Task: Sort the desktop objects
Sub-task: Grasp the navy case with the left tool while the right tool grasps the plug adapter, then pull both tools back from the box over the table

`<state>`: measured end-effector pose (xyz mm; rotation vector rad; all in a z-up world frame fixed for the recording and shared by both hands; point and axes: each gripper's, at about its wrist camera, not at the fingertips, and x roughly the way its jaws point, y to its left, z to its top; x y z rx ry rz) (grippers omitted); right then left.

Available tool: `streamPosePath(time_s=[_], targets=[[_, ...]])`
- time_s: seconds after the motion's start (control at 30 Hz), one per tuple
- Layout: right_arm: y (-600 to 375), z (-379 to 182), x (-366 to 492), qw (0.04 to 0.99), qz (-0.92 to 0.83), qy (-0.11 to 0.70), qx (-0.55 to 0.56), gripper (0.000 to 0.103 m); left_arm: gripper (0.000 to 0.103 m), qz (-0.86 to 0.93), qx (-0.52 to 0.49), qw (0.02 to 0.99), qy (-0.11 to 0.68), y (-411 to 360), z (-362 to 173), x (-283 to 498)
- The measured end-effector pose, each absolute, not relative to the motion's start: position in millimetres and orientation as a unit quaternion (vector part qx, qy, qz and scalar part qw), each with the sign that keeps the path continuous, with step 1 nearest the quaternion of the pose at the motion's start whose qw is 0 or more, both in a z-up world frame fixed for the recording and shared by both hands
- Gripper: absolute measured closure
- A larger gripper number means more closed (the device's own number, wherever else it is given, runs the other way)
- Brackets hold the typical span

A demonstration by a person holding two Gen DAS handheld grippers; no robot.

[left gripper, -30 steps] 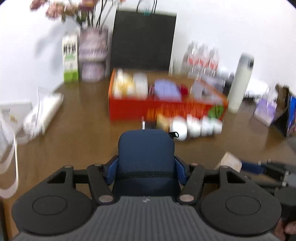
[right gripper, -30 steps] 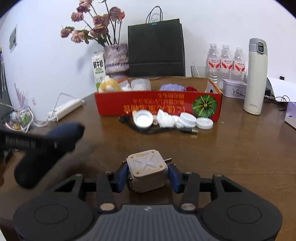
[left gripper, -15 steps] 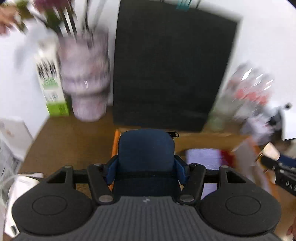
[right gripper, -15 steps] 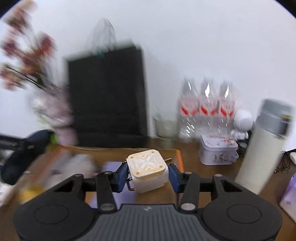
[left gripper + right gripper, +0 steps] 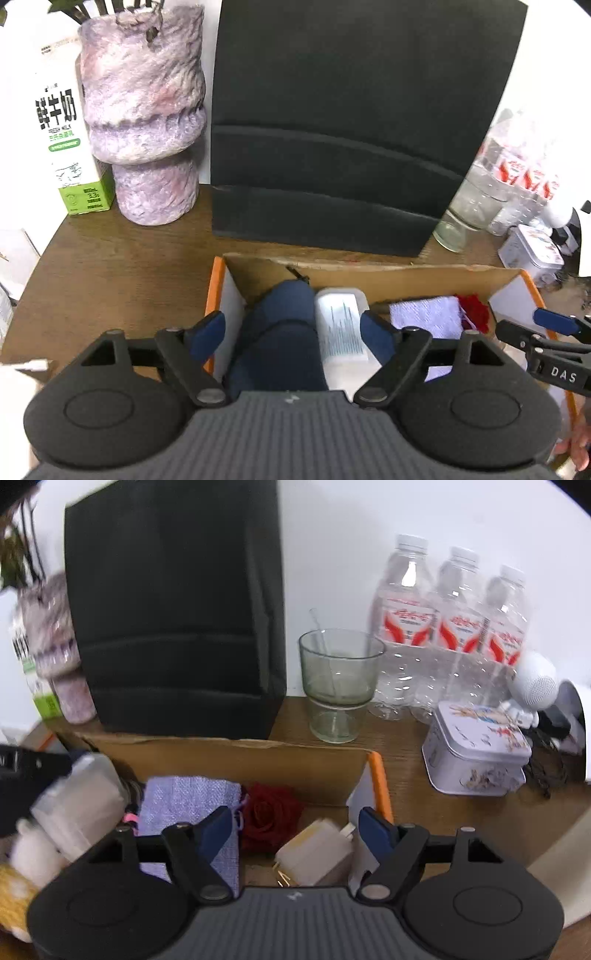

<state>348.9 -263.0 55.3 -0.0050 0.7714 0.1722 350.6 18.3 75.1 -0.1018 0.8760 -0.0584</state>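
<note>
Both grippers hang over the orange cardboard box (image 5: 218,284). My left gripper (image 5: 293,330) is open; the dark blue pouch (image 5: 280,332) lies free between its fingers in the box's left end, beside a clear plastic case (image 5: 341,326). My right gripper (image 5: 297,829) is open; the white cube charger (image 5: 314,853) lies tilted below it in the box's right end (image 5: 378,786), next to a red rose (image 5: 267,814) and a lilac cloth bag (image 5: 184,805). The right gripper's fingers (image 5: 554,321) show at the left wrist view's right edge.
Behind the box stand a black paper bag (image 5: 351,122), a mottled purple vase (image 5: 147,110) and a milk carton (image 5: 62,122). A glass cup (image 5: 338,683), three water bottles (image 5: 454,635) and a white tin (image 5: 476,749) stand right of the box. Plush toys (image 5: 26,853) lie in it.
Both grippers moved forward over the box and opened. The blue pouch and the white charger, held before, now lie in the box.
</note>
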Motion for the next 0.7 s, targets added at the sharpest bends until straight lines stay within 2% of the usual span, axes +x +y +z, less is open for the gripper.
streamPosePath(time_s=[0.17,0.27,0.33,0.37,0.5,0.7], targets=[[-265,81,310,0.936,0.08,0.343,-0.007,0.028,0.008,-0.031,-0.049,0.924,0.378,17,114,295],[-266,103,268,0.944,0.086,0.319,0.004,0.022,0.0,0.001,-0.043,0.937,0.348,12,132,239],[-266,108,234,0.948,0.095,0.304,0.008,0.016,0.0,-0.004,-0.051,0.945,0.322,7,133,191],[-265,106,214,0.95,0.099,0.297,0.011,0.013,0.0,-0.015,-0.056,0.947,0.315,6,129,170],[-262,81,141,0.944,0.119,0.305,0.025,0.013,0.0,-0.074,-0.093,0.945,0.304,1,89,90],[-247,36,51,0.938,0.118,0.325,-0.009,0.013,0.0,-0.081,-0.062,0.935,0.339,-5,21,14]])
